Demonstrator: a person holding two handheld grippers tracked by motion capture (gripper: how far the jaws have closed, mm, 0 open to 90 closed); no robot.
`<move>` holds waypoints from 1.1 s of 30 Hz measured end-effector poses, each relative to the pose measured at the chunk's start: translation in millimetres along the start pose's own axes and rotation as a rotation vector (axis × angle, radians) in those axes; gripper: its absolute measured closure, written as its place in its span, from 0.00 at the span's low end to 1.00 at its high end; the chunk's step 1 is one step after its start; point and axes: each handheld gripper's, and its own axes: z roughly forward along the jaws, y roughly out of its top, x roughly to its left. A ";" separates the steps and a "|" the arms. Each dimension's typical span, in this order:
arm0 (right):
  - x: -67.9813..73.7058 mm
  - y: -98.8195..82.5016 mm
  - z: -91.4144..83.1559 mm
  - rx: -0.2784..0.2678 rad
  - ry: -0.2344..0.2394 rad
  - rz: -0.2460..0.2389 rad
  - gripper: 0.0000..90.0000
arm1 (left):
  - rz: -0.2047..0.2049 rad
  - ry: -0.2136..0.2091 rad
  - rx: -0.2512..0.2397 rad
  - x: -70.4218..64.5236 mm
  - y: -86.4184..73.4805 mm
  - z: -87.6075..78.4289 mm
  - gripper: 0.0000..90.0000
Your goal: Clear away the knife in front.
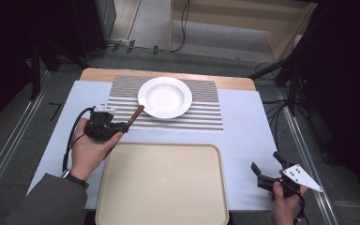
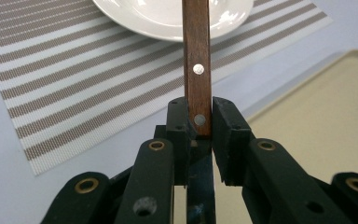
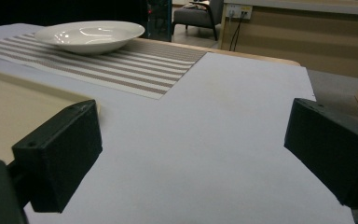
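Dark wood is what the left gripper (image 2: pixel 199 122) clamps: its jaws are closed on the end of a riveted wooden handle (image 2: pixel 196 60), which runs up the middle of the left gripper view toward the white plate (image 2: pixel 168 18) at the top edge. In the high view that utensil (image 1: pixel 134 115) lies left of centre, slanting from the gripper up-right to the plate's (image 1: pixel 164 97) lower left rim, above the striped placemat (image 1: pixel 201 112). What the handle ends in I cannot tell; its far end is lost against the plate. To place it well, I judge the hand should keep the handle level, settle it beside the plate on the mat, and let go only once it rests flat. At the lower right of the high view the right gripper (image 1: pixel 265 170) idles, and the right gripper view shows its jaws standing wide apart over bare table (image 3: pixel 214 140), nothing between them. The high view alone reveals the beige tray (image 1: pixel 161 187) whole at bottom centre; the left gripper view alone shows the rivets and the grip.
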 end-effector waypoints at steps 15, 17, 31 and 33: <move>0.6 0.0 0.0 0.001 -0.002 -0.006 0.03 | 0.014 -0.038 -0.014 -28.0 -36.3 -16.8 0.85; 0.6 0.0 0.0 0.002 -0.002 -0.006 0.03 | 0.013 -0.047 -0.015 -31.0 -41.3 -18.8 0.85; 0.9 0.0 0.2 0.004 -0.003 -0.011 0.03 | -0.018 -0.072 -0.019 -44.9 -77.5 -27.3 0.85; 0.9 0.0 0.2 0.005 -0.004 -0.011 0.03 | -0.024 -0.076 -0.020 -47.0 -81.7 -27.5 0.85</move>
